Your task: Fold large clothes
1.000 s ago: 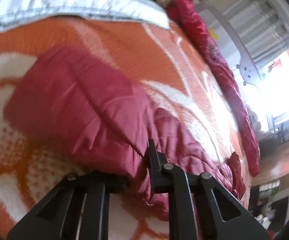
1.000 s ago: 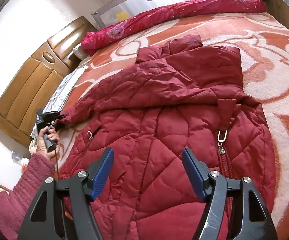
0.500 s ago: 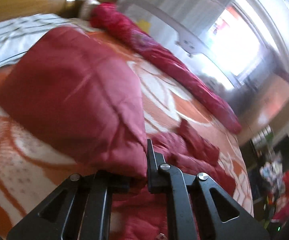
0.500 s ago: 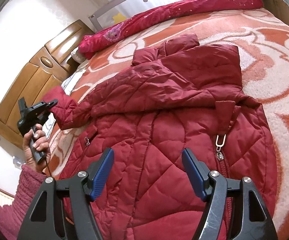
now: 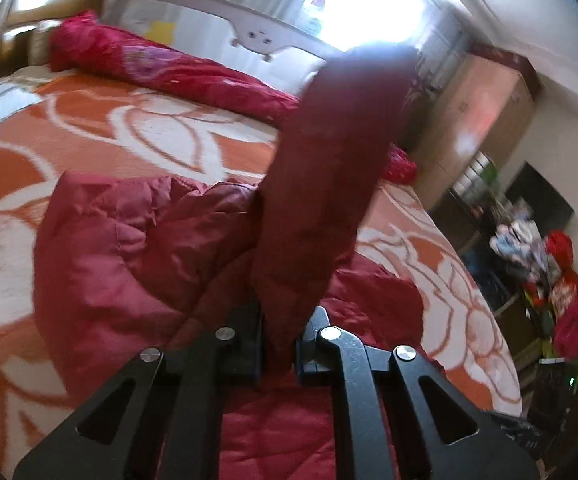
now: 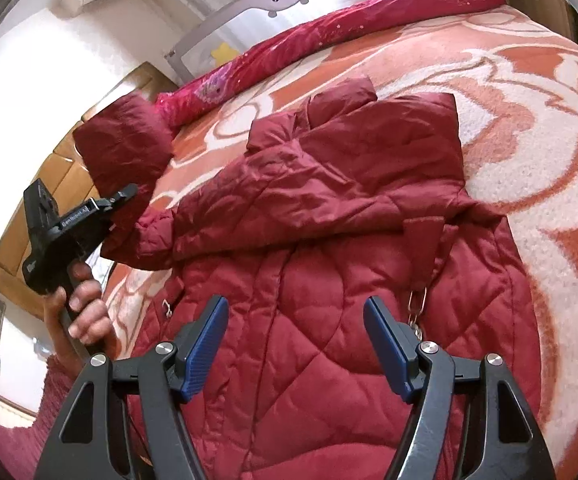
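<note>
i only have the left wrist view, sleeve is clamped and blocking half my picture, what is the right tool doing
Observer: The right tool is open, holding nothing, over the jacket front.
Operator: is the jacket zipped
Observer: I can't tell; the zipper pull lies just beyond the right tool's right-hand finger.
Operator: how high is my sleeve
Observer: The left tool holds the sleeve up off the blanket, cuff end above the tool.
Operator: other sleeve?
Observer: It lies folded across the chest already.
</note>
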{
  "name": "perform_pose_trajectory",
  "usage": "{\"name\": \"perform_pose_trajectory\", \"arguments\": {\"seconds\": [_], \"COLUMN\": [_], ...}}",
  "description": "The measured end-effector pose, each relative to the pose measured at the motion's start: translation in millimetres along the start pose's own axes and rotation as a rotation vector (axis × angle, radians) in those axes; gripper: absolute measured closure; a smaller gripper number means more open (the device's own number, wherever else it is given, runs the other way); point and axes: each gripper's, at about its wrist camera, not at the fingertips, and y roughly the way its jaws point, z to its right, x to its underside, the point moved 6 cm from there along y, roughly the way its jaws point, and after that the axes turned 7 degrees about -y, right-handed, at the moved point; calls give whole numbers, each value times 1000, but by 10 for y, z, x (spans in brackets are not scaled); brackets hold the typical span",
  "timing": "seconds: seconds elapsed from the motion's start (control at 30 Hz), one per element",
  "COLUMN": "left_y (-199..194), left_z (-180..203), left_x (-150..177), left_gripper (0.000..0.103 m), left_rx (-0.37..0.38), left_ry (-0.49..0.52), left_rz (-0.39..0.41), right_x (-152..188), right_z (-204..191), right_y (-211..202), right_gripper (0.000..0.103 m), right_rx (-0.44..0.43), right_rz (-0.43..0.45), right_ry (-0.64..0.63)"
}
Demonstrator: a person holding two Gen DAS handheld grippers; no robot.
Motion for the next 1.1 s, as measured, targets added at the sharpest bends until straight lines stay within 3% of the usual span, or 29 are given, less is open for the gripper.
{"name": "perform_pose_trajectory", "arguments": {"seconds": [0.23,0.57,0.63,0.7,0.97,1.03,1.07,1.1], "left_y": [415,956,1035,1078,1148,1159,1152,1120], "left_z": [405,715,727,739,778,788,786,785], "left_x": [249,698,800,876,989,998,1003,1008], "left_gripper": [95,95,95,95,95,95,95,92], "left_rx": [5,-59,-82,-101,-130,-133,-136,-135], "left_ry": [83,186,214,241,287,297,301,305], "left_rz": [-75,-142,-157,-165,-191,-202,-205,-213], "right_x": [-194,-449,-522,-600,-917,-958,-979,-998], "right_z": [135,274,344,414,573,590,574,567], "right_y": [19,99,154,240,827,972,1036,1083], "right_gripper": [31,30,29,21,20,26,48,78], "right_rx": [-10,-40,-64,-101,-238,-243,-240,-226], "right_rz": [31,58,62,54,12,2,-4,-14], "right_ry": [25,78,121,176,336,354,344,334]}}
